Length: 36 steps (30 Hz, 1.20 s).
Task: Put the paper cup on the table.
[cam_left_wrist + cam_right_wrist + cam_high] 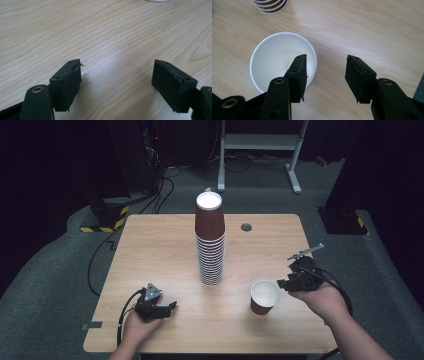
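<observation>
A pale wood-grain worktop (150, 245) stands on grey carpet in a dark room. The left tongs (161, 309) rest low at the near left, jaws apart in their own view with nothing between. A tall stack of brown paper cups (210, 240) rises mid-worktop. An upright, empty single cup (264, 297) stands just beside the right tongs (281, 283), which are parted and gripping nothing.

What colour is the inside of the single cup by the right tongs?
White inside the single cup, brown outside; the right gripper view shows it best.
</observation>
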Each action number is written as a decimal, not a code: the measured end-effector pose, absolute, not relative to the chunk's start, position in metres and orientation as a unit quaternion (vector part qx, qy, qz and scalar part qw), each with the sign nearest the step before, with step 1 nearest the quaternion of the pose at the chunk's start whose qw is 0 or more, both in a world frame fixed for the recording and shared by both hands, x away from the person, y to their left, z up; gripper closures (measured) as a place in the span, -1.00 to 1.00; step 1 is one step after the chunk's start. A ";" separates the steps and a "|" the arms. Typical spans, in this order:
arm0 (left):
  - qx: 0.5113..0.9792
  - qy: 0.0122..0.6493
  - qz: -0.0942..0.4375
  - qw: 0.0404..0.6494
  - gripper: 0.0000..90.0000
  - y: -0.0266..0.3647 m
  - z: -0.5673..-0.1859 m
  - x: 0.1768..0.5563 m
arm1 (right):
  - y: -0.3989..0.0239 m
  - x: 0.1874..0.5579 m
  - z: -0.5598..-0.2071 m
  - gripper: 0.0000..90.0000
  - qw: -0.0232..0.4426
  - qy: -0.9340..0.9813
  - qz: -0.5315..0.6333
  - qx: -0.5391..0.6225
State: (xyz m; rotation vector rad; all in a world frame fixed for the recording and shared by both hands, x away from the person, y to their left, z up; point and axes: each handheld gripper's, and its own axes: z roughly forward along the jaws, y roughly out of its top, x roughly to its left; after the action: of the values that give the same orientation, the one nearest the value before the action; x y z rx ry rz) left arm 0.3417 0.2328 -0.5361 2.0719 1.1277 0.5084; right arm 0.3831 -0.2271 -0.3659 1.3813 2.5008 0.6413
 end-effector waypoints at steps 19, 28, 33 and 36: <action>0.802 0.438 0.199 0.356 -0.47 0.233 -0.536 0.341 | -0.268 0.377 -0.395 -0.09 0.204 0.804 0.274 0.487; 0.799 0.441 0.198 0.356 -0.47 0.232 -0.536 0.341 | -0.287 0.371 -0.465 -0.33 0.241 0.765 0.299 0.518; 0.794 0.451 0.203 0.354 -0.49 0.232 -0.537 0.341 | -0.293 0.364 -0.513 -0.46 0.247 0.743 0.304 0.542; 0.792 0.456 0.204 0.351 -0.51 0.232 -0.536 0.341 | -0.293 0.363 -0.528 -0.53 0.245 0.739 0.305 0.549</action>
State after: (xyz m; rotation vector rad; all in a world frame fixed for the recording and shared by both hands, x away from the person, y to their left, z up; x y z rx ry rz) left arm 0.3411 0.2320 -0.5365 2.0518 1.1795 0.5283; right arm 0.3635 -0.2928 -0.5278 1.5001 2.0168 0.8315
